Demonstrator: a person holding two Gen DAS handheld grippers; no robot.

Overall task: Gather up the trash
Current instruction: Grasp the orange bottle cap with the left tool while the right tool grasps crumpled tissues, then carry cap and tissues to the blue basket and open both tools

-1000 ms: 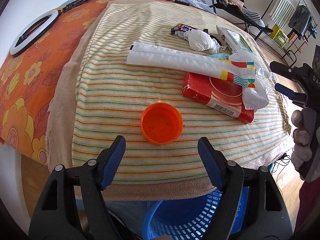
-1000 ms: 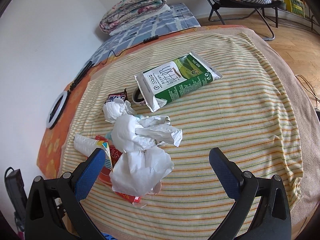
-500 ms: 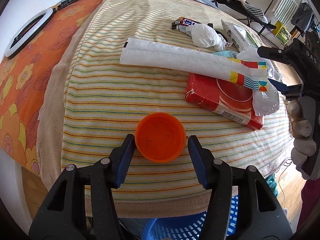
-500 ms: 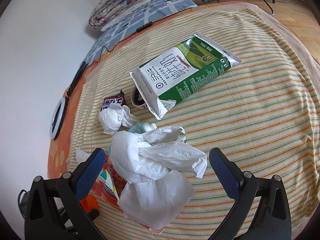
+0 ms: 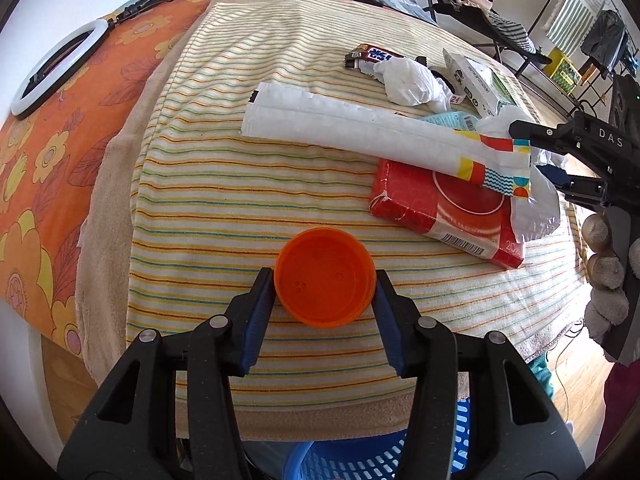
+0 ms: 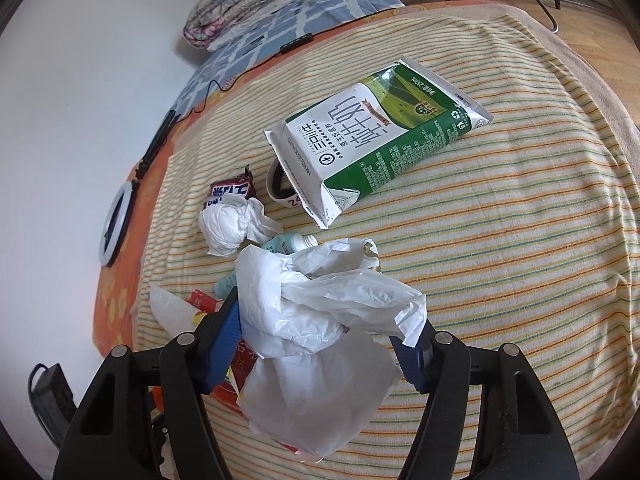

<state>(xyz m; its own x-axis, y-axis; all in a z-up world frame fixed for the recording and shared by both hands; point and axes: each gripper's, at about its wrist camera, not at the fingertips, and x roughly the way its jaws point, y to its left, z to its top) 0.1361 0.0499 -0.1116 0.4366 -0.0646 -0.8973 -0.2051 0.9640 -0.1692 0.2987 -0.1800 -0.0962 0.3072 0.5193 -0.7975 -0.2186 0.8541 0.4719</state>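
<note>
**A:** Trash is being gathered from the striped towel [image 5: 224, 184], and two grasps are being made at once. An orange lid [image 5: 325, 277] is being pinched by the left gripper [image 5: 324, 292], whose blue pads are being pressed against its opposite sides near the towel's front edge.

**B:** And the right gripper [image 6: 326, 334]?

**A:** A crumpled white plastic bag [image 6: 320, 320] is being enclosed by its fingers, just in front of the green milk carton [image 6: 380, 136]. Whether it is being squeezed firmly cannot be told; the pads are being hidden by the film.

**B:** What is being called for next?

**A:** Probably a lift, and a carry to the blue basket [image 5: 376, 456] being glimpsed below the towel's edge. The lid is shallow and is being held only at its rim, so a level lift is being advised. The bag is lying partly over the red box [image 5: 444, 208], which may be dragged along.
</note>
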